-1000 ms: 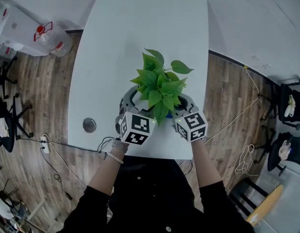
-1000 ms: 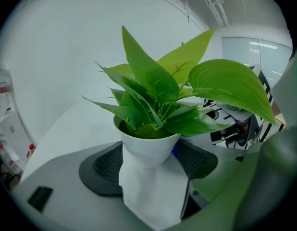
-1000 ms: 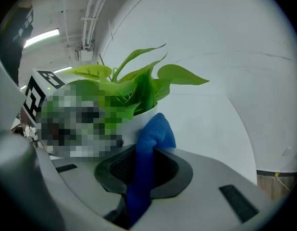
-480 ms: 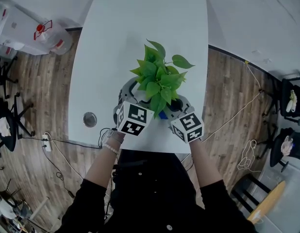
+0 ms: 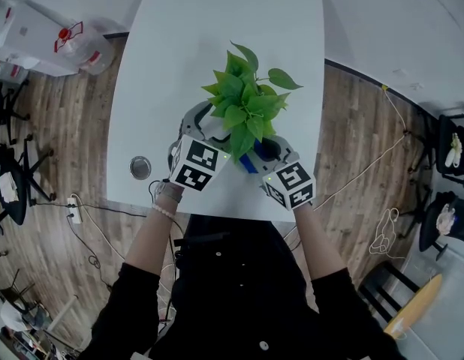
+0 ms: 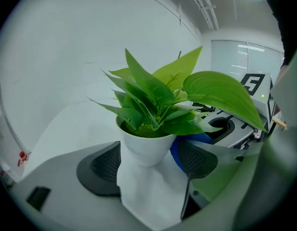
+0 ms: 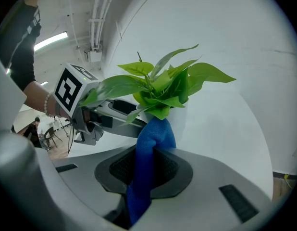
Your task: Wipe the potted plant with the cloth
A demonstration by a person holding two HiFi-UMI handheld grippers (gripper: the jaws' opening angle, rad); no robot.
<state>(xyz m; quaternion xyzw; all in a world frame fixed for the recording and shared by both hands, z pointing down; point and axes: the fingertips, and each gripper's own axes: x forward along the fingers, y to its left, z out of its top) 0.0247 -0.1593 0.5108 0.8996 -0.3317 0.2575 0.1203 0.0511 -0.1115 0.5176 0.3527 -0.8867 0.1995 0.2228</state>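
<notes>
- Wiping is the step in hand: one tool steadies the potted plant (image 5: 243, 111) while the other brings the cloth (image 7: 149, 141) against it.
- The plant stands toward the near edge of the white desk (image 5: 217, 21), between the two tools and close in front of the person. From the head view its leaves hide the pot.
- The left hand-held gripper (image 6: 147, 163) has its jaws closed in on the white pot (image 6: 143, 146), one dark pad on each side of the lower wall. Whether the pot rests on the desk or is raised a little off it, I cannot tell.
- The right hand-held gripper (image 7: 143, 166) is clamped shut on the blue cloth. A folded wad sticks out past the jaws, and the tail hangs down behind them.
- The tip of the cloth touches the side of the pot just under the lowest leaves (image 7: 160, 88), on the side away from the left tool's grip. In the left gripper view the blue shows just behind the right-hand pad.
- Judgement: the wipe is under way on the pot wall, and the foliage looks untouched so far.
- The next move calls for a light stroke along the wall or up onto a leaf. The left grip should hold firm so the pot does not twist, and the pressure should stay gentle, since the thin stems would bend easily.
</notes>
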